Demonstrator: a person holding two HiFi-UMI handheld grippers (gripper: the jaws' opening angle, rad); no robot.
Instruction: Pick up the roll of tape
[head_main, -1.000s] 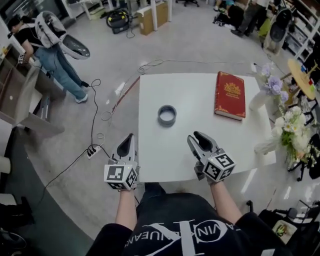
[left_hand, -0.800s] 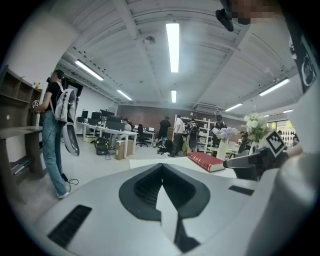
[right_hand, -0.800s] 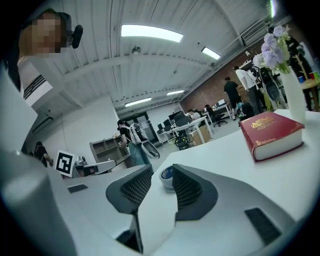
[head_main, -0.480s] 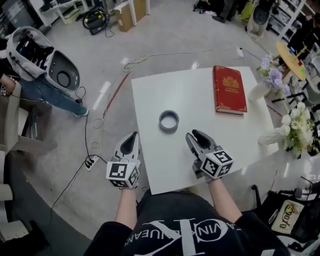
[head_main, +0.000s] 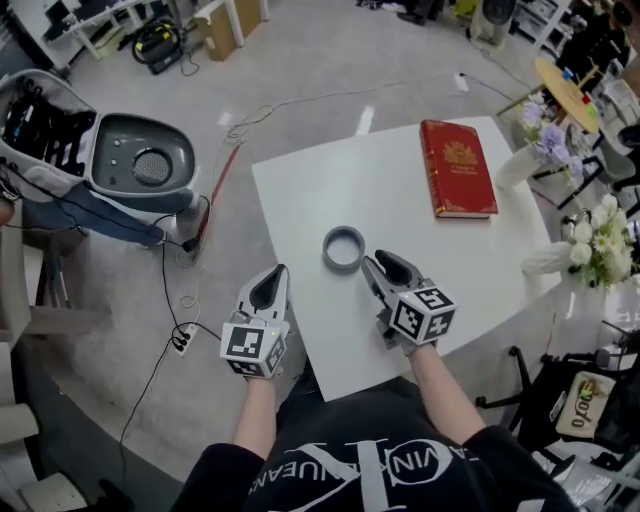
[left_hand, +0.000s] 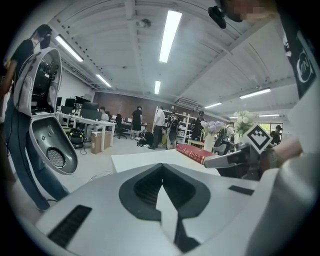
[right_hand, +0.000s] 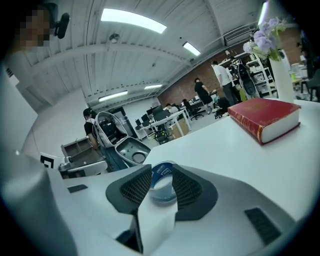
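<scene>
The roll of tape, a grey ring, lies flat near the middle of the white table. My right gripper is open, its tips just short of the roll's near right side and apart from it. In the right gripper view the tape shows in the gap in front of the right gripper, its label blue and white. My left gripper hangs at the table's near left edge, shut and holding nothing. In its own view the left gripper points across the tabletop.
A red book lies at the table's far right. White vases with flowers stand beside the table's right edge. On the floor to the left are an open grey shell case and cables.
My right gripper has moved forward across the table until its tips are close to the tape. The left gripper stays near the table's edge. The head view has shifted.
</scene>
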